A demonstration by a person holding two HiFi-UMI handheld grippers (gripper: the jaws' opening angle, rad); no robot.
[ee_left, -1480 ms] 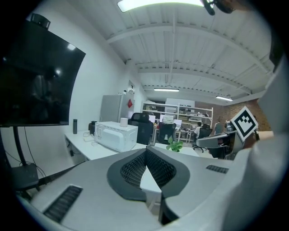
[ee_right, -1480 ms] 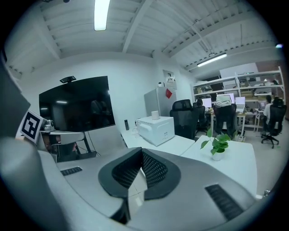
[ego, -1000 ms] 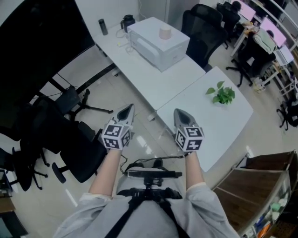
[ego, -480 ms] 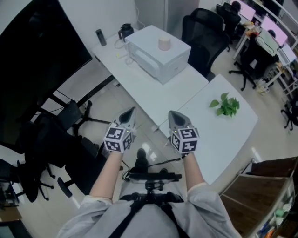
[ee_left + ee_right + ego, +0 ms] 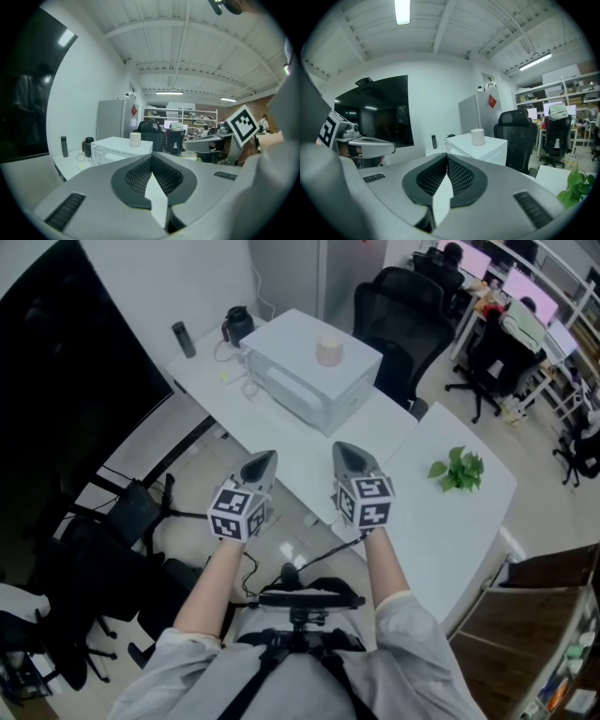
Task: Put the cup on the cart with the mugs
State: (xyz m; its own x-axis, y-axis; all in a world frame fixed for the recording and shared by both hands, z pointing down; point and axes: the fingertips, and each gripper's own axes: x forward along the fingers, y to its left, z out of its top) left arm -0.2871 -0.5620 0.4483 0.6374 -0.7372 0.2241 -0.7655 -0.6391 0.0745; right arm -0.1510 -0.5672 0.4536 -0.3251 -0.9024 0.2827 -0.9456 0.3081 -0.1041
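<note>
Progress: not begun, by the look of it; pickup, carry and placing all remain.
Room: open office, chairs (image 5: 398, 296) beyond; cart not identifiable.
Desk (image 5: 281, 442): white, white box (image 5: 305, 381) at far end.
Tools: left tool (image 5: 261, 461), right tool (image 5: 345, 452) pinched closed, empty.
Cup (image 5: 328, 352): atop the box, well apart from both.

The cup (image 5: 329, 352) is a small plain cylinder, off-white or maybe slightly pinkish, hard to say from here. It's standing upright on top of the white boxy appliance (image 5: 305, 381) — nothing touching it.
</note>
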